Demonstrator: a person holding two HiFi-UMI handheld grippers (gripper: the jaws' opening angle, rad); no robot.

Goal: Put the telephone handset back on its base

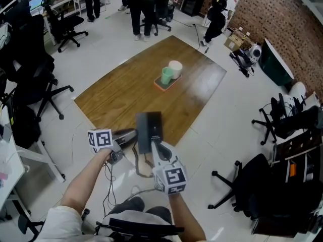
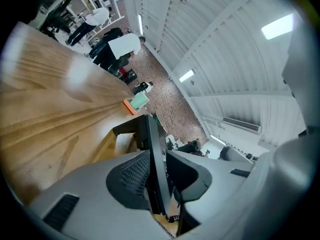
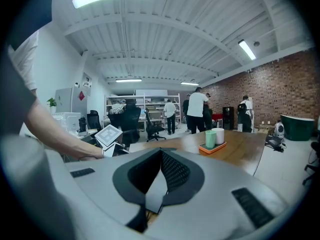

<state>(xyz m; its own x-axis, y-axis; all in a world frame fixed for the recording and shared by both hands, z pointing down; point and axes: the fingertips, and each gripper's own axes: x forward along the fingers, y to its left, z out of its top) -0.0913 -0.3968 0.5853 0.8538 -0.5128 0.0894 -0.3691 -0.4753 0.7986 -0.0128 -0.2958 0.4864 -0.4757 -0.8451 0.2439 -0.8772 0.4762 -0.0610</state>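
A flat black telephone part (image 1: 150,127) stands on edge over the near rim of the wooden table (image 1: 126,95); I cannot tell whether it is the handset or the base. A coiled cord (image 1: 137,163) hangs below it. My left gripper (image 1: 135,137) reaches in from the left. In the left gripper view its pads press both faces of the thin black slab (image 2: 150,134), so the left gripper (image 2: 156,156) is shut on it. My right gripper (image 1: 155,147) comes up from below. Its tips (image 3: 161,156) meet, and a thin dark sliver sits between the pads.
An orange tray with a green cup and a white cup (image 1: 167,79) sits mid-table. Office chairs stand left (image 1: 35,84) and right (image 1: 242,180) of the table. Several people (image 1: 139,4) stand beyond the far end. A brick wall runs along the right.
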